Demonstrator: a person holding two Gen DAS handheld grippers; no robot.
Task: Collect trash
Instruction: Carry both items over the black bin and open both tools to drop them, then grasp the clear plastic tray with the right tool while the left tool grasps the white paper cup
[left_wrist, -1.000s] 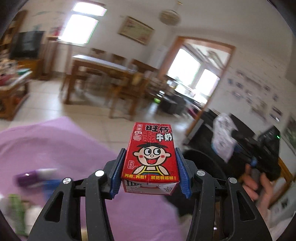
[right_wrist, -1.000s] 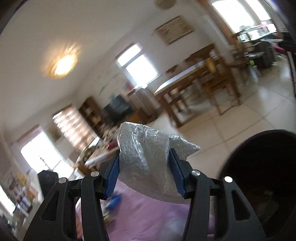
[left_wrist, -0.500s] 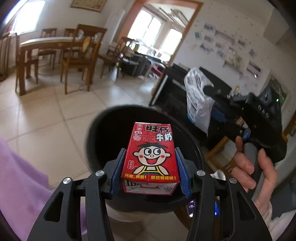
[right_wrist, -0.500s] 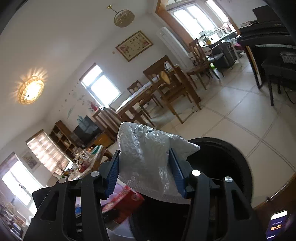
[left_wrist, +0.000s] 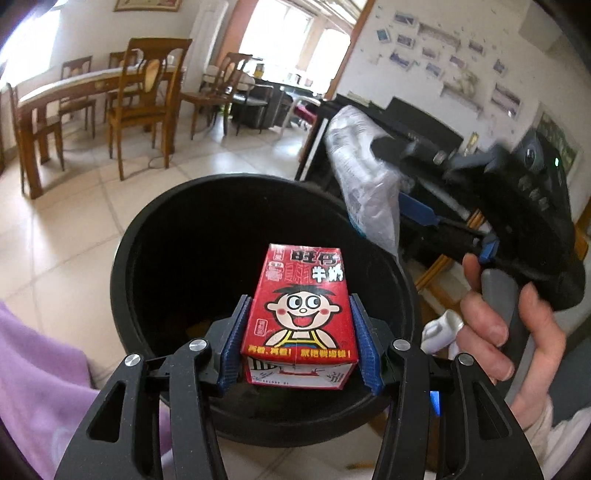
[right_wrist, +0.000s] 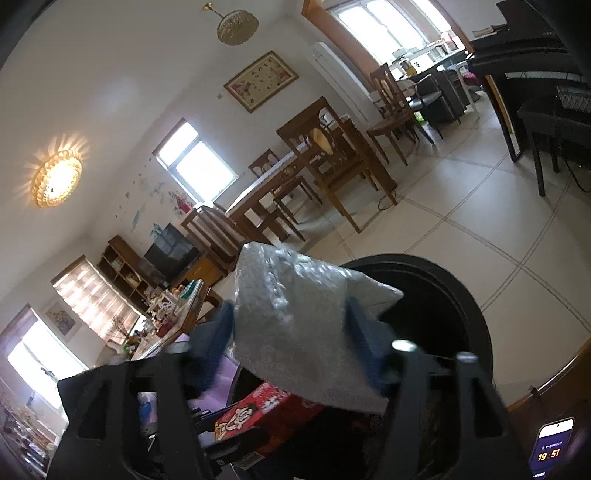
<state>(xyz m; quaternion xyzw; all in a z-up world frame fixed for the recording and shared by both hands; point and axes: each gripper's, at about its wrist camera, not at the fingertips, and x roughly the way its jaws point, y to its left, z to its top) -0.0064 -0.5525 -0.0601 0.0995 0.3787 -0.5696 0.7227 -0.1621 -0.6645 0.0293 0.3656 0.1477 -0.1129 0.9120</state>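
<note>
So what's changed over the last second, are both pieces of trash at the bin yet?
Both tongs swung away from the purple cloth toward the black bin. The left tongs now hold the red milk carton over the bin's mouth; the right tongs bring the crumpled plastic wrapper to its rim. Neither has let go: both grips are unchanged.

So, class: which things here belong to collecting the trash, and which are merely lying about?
Belonging to the job:
red milk carton in the left gripper
crumpled plastic bag in the right gripper
black bin

Lying about:
dining table
phone
</note>
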